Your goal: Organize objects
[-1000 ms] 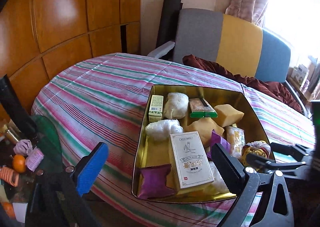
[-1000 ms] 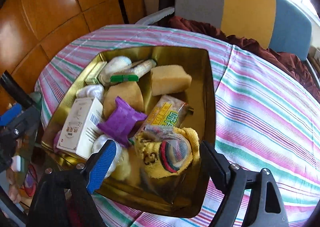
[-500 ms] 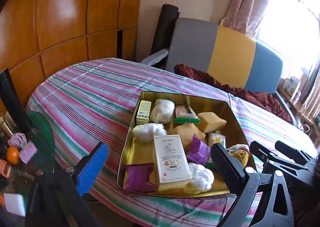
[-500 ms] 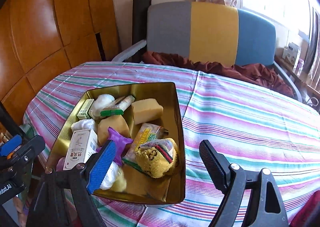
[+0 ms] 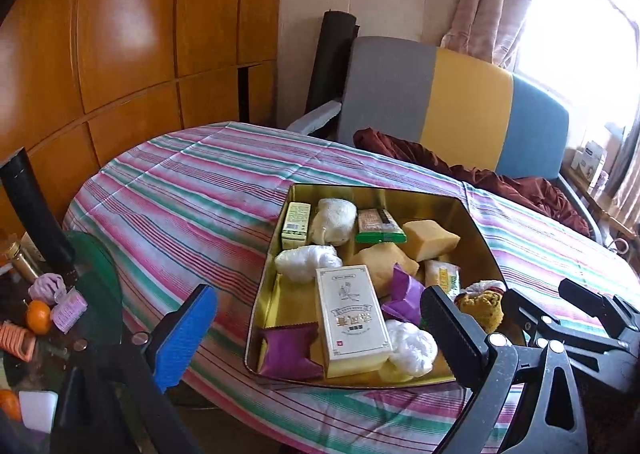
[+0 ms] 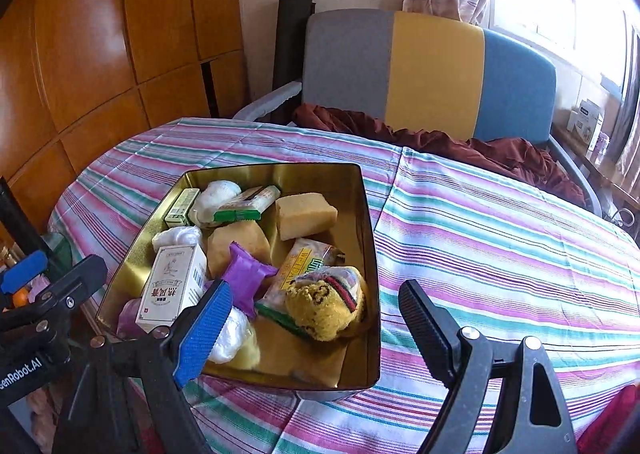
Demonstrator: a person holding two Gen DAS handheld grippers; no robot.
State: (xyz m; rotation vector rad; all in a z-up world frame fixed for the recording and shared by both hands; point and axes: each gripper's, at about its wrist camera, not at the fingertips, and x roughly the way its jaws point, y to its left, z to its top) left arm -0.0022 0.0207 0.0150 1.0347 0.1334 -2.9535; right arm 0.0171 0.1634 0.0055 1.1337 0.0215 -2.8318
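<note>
A gold metal tin [image 5: 472, 213] [image 6: 368, 213] sits on the striped tablecloth, filled with several items: a white printed box [image 5: 352, 322] [image 6: 172, 290], purple packets [image 5: 286, 350] [image 6: 246, 278], yellow sponges [image 5: 430, 238] [image 6: 306, 213], white cloth bundles [image 5: 306, 262] and a yellow knitted bundle [image 6: 326, 302]. My left gripper [image 5: 320, 334] is open and empty, held back above the tin's near edge. My right gripper [image 6: 316, 330] is open and empty, above the tin's near right corner.
The striped round table [image 6: 500, 234] reaches to the right of the tin. A grey, yellow and blue chair [image 6: 432, 69] with a dark red cloth [image 6: 460, 141] stands behind it. A cluttered glass side table [image 5: 40, 318] is at the left, wooden panels [image 5: 120, 33] behind.
Both grippers have drawn back and risen from the tin, so it looks smaller and farther. The yellow knitted bundle lies in the tin, no longer between the right fingers.
</note>
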